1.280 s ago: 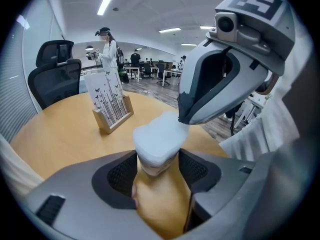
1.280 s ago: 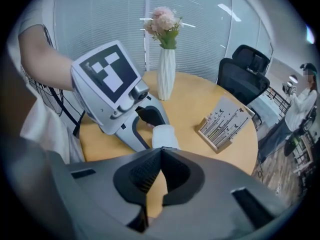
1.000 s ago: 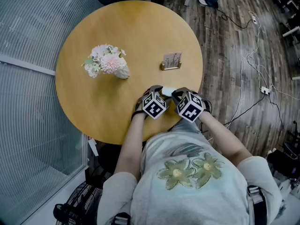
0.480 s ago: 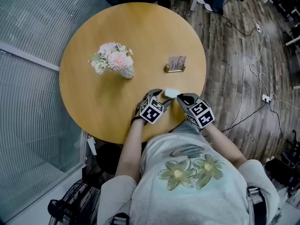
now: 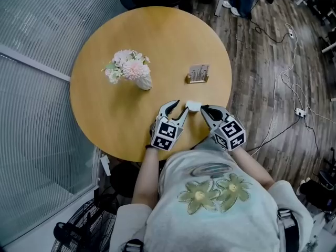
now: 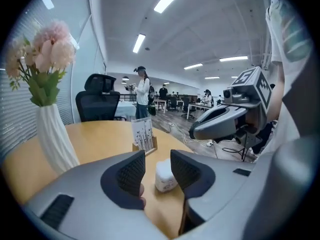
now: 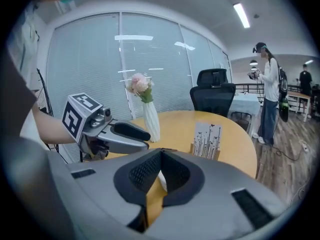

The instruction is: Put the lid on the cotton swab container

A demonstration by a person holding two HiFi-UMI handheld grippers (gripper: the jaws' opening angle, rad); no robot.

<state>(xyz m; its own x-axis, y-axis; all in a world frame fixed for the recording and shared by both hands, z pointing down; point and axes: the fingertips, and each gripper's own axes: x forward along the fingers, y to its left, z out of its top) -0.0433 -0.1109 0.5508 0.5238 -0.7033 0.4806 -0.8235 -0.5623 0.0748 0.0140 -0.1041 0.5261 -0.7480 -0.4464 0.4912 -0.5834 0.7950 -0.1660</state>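
Note:
The small white cotton swab container stands on the round wooden table near its front edge. My left gripper sits just left of it, jaws apart and closing, pads not touching it. In the left gripper view the container stands a little beyond the dark pads, with nothing between them. My right gripper is just right of the container, shut and empty. In the right gripper view the right gripper hides most of the container, only a white sliver showing.
A white vase of pink flowers stands at the table's left middle. A small card holder stands behind the container. The table's front edge lies right under my wrists. Cables run over the wooden floor on the right.
Both grippers have drawn back from the container towards the person, baring it between them. The left jaws stand narrower than before. The right jaws stay shut.

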